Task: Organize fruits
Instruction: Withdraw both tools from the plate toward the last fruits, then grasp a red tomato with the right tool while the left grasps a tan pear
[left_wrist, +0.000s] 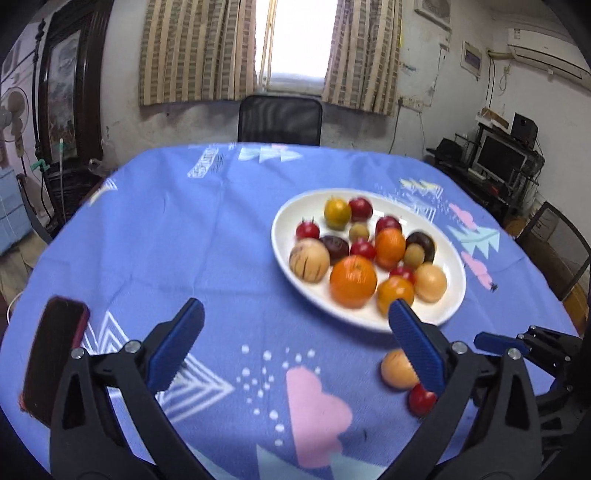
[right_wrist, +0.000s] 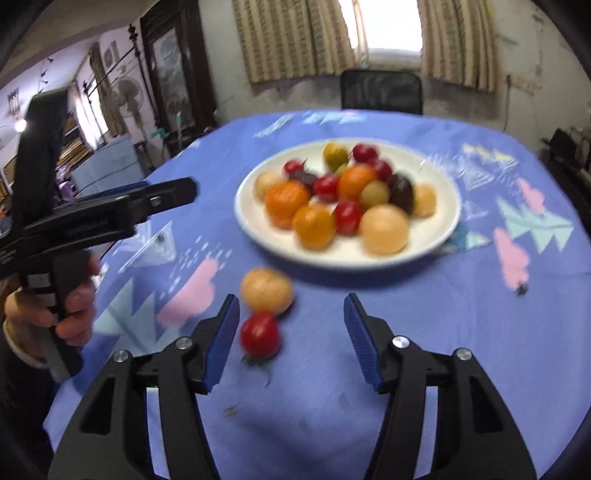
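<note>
Right wrist: tan fruit beside red fruit

Right gripper: black frame; ribbed blue pads; silver screws.

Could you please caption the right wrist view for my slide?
Open right gripper nears a small red tomato and tan round fruit beside the white fruit-filled plate.

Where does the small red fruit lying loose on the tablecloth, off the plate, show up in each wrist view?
Left wrist: the loose red fruit sits low right, just behind the left tool's right finger.
Right wrist: the same fruit lies lower centre, just inside the right tool's left finger.
Shared landmark: the tan fruit beside it, between it and the white plate.
</note>
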